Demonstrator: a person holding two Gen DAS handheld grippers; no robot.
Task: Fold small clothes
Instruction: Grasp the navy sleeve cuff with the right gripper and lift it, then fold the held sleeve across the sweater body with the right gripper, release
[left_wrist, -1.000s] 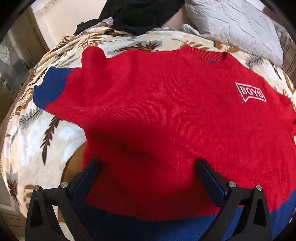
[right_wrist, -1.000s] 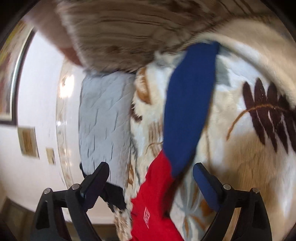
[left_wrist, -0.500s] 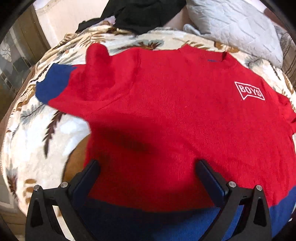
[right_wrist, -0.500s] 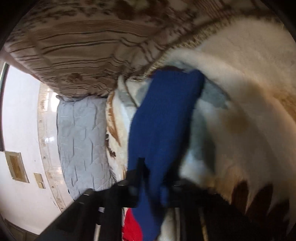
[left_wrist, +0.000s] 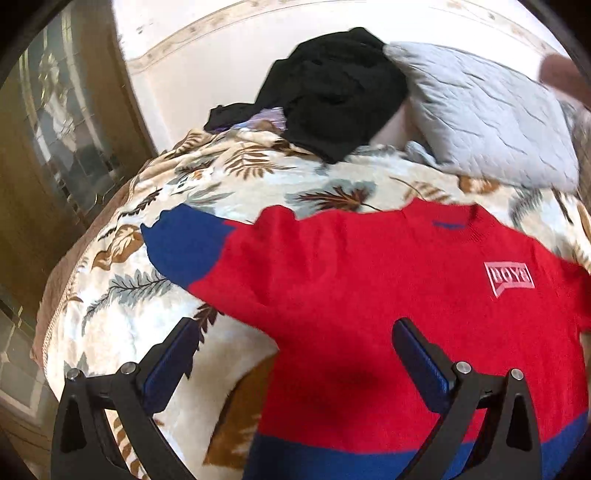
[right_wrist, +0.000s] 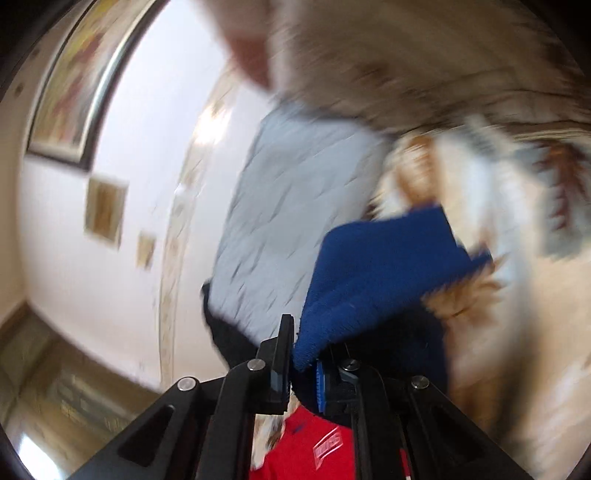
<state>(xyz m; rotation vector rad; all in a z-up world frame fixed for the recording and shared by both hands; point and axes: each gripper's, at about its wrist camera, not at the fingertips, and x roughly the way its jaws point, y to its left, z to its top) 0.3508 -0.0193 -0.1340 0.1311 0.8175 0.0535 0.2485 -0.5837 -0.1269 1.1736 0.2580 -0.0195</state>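
Observation:
A red sweater (left_wrist: 388, 295) with blue cuffs, a blue hem and a white logo lies spread front-up on a leaf-patterned blanket (left_wrist: 122, 295). Its left sleeve with the blue cuff (left_wrist: 184, 243) stretches out to the left. My left gripper (left_wrist: 295, 354) is open and empty, hovering over the sweater's lower left side. My right gripper (right_wrist: 301, 365) is shut on the other blue cuff (right_wrist: 376, 280) and holds it lifted off the blanket; the red body (right_wrist: 314, 446) shows below the fingers. The right wrist view is blurred.
A grey quilted pillow (left_wrist: 487, 114) and a black garment (left_wrist: 340, 96) lie at the head of the bed against a white wall. A wooden glass-panelled door (left_wrist: 55, 147) stands to the left. The bed edge runs along the left.
My right gripper closed on the blue cuff and lifted it. My left gripper drew back and left, so more of the bed and left sleeve show.

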